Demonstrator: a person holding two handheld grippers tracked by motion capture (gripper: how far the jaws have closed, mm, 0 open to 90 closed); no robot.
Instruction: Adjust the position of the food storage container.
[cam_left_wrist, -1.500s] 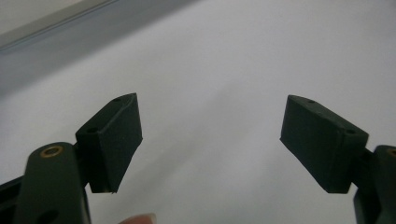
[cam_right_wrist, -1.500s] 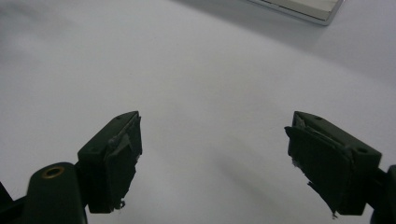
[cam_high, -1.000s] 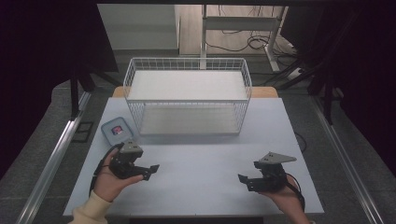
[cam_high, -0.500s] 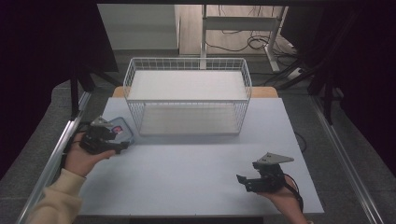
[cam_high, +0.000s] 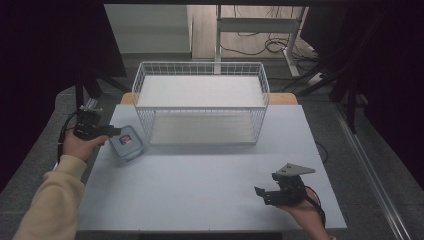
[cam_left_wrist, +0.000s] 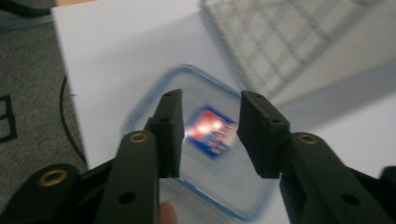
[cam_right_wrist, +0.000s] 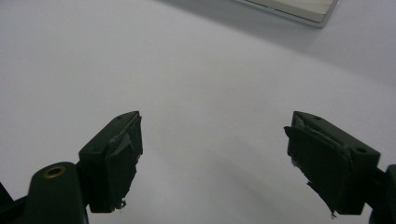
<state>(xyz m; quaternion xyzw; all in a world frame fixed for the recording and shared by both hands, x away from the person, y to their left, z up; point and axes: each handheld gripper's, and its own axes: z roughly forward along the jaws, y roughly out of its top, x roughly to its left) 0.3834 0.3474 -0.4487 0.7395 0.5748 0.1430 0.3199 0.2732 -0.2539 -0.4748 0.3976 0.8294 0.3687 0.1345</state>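
Observation:
A small clear container (cam_high: 126, 142) with a blue-rimmed lid and a red and blue label lies near the table's left edge, just left of the wire basket (cam_high: 200, 70). My left gripper (cam_high: 114, 132) is at the container's left side, pointing at it. In the left gripper view the container (cam_left_wrist: 208, 133) shows between and beyond the jaws of my left gripper (cam_left_wrist: 212, 97), which stand open with nothing held. My right gripper (cam_high: 261, 193) rests at the front right of the table. Its own view shows my right gripper (cam_right_wrist: 215, 126) wide open over bare table.
The white wire basket stands at the back middle of the white table (cam_high: 200, 185), and its corner (cam_right_wrist: 303, 11) shows at the top of the right gripper view. The table's left edge, with floor and a cable (cam_left_wrist: 65, 116), lies close to my left hand.
My left gripper has gone from the table's front left out to the left edge and now points at the container. The right gripper and the container have stayed put.

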